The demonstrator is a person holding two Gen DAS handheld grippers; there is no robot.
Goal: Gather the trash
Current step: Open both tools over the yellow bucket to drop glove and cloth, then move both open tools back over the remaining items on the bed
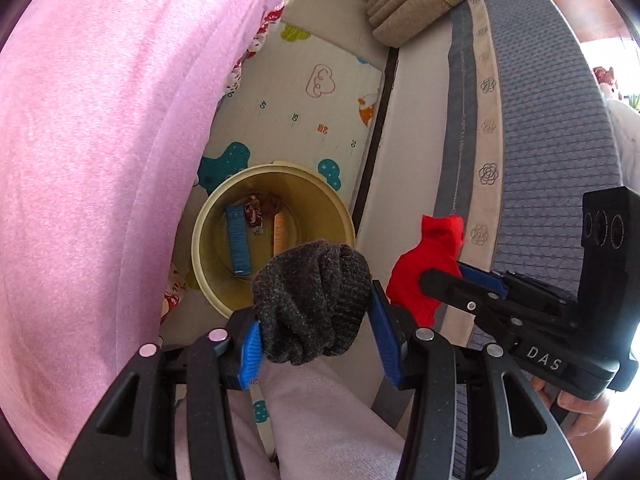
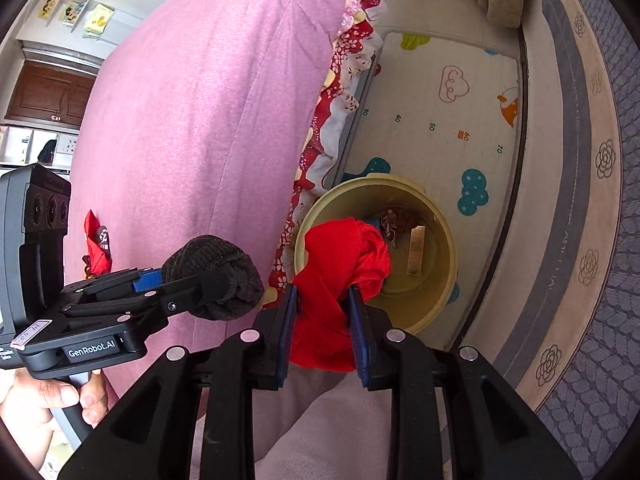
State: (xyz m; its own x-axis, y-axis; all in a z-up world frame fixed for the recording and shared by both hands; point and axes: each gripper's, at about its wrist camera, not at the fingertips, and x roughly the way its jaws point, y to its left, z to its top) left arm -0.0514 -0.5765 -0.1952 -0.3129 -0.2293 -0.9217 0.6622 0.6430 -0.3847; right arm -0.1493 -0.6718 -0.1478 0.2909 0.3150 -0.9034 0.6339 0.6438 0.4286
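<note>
Left tool (image 1: 316, 320) round grey knit wad (image 1: 312, 300), bin (image 1: 208, 216) partly hidden.

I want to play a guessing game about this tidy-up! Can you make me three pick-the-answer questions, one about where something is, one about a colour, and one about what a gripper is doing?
1. Where does the bin stand?
A. on the play mat
B. on the pink bed
C. on a shelf

2. What colour is the cloth in the right gripper?
A. green
B. red
C. white

3. What is the left gripper doing?
A. hanging open with nothing in it
B. lying in the bin
C. squeezing the grey sock

Answers:
1 A, the cloud-print mat lies under it.
2 B, bright red bulges between the fingers.
3 C, both blue pads press the sock.
</note>
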